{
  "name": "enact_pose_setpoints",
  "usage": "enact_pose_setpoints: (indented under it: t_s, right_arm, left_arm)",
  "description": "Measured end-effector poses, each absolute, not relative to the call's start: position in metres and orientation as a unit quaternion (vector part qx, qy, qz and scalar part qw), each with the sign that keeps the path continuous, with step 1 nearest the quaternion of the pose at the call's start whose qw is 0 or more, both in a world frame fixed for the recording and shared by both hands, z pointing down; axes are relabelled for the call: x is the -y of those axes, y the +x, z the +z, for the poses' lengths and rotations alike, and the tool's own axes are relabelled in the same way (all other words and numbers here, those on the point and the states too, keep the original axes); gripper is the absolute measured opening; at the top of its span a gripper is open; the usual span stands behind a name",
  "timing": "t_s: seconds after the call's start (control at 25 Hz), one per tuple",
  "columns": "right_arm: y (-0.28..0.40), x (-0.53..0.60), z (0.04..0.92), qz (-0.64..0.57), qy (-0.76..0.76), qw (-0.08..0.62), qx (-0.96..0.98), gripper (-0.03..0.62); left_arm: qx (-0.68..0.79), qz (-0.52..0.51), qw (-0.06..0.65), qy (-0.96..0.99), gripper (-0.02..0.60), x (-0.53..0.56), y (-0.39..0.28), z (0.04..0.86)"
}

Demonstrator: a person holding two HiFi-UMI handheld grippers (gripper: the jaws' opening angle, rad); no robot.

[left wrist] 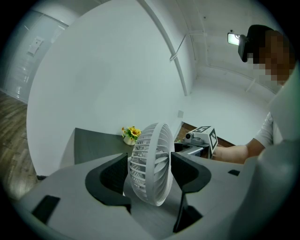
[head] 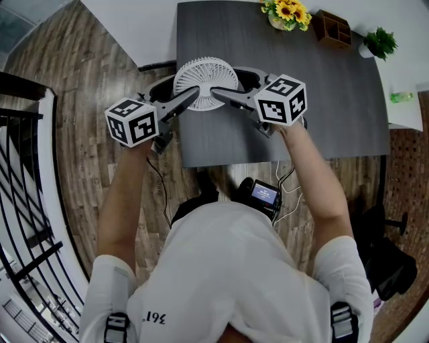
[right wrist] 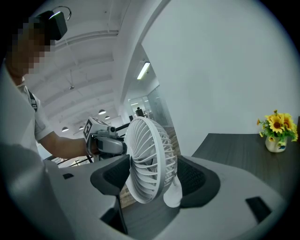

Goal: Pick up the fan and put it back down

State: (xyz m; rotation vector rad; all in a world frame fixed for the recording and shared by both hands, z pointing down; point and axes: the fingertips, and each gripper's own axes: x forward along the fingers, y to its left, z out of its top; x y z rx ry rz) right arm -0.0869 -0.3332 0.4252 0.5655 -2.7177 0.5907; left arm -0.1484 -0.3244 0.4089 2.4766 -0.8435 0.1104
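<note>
**Head view, with both gripper views: fan clamped from two sides at the table's near edge**

The fan (head: pixel 206 79), white with a round grille, lies in the upper centre of the frame, over the near left part of the table (head: pixel 335 100). Its round face is turned toward the camera. The left gripper (head: pixel 186 87) reaches in from the lower left and the right gripper (head: pixel 226 82) from the right. Each has one jaw across the front of the grille and the other behind it.

In the left gripper view the fan stands edge-on between the jaws. They are closed part-way, with the dark pads (left wrist: pixel 111 177) against the front and back of the grille. The right gripper view shows the same hold from the opposite side. There the fan's white foot hangs below the grille, beside the right-hand pad. Whether the foot rests on the table cannot be told.

The left cube (head: pixel 132 121) and the right cube (head: pixel 281 99) lie to either side of the fan, at the ends of the person's forearms. Along the table's far edge, at the upper right, are flowers (head: pixel 287 13), a wooden box (head: pixel 334 28) and a plant (head: pixel 380 41), all well apart from the fan. A wood floor (head: pixel 80 74) fills the left of the frame, with a railing (head: pixel 20 201) at the far left.
</note>
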Motion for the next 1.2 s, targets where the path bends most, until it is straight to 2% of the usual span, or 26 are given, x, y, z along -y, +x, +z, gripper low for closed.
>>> enact_pose_setpoints:
  t_s: [1.2]
  right_arm:
    - [-0.059, 0.334, 0.399, 0.176, 0.256, 0.131, 0.942, 0.302]
  left_arm:
    - [0.348, 0.007, 0.24, 0.906, 0.293, 0.319, -0.175, 0.387]
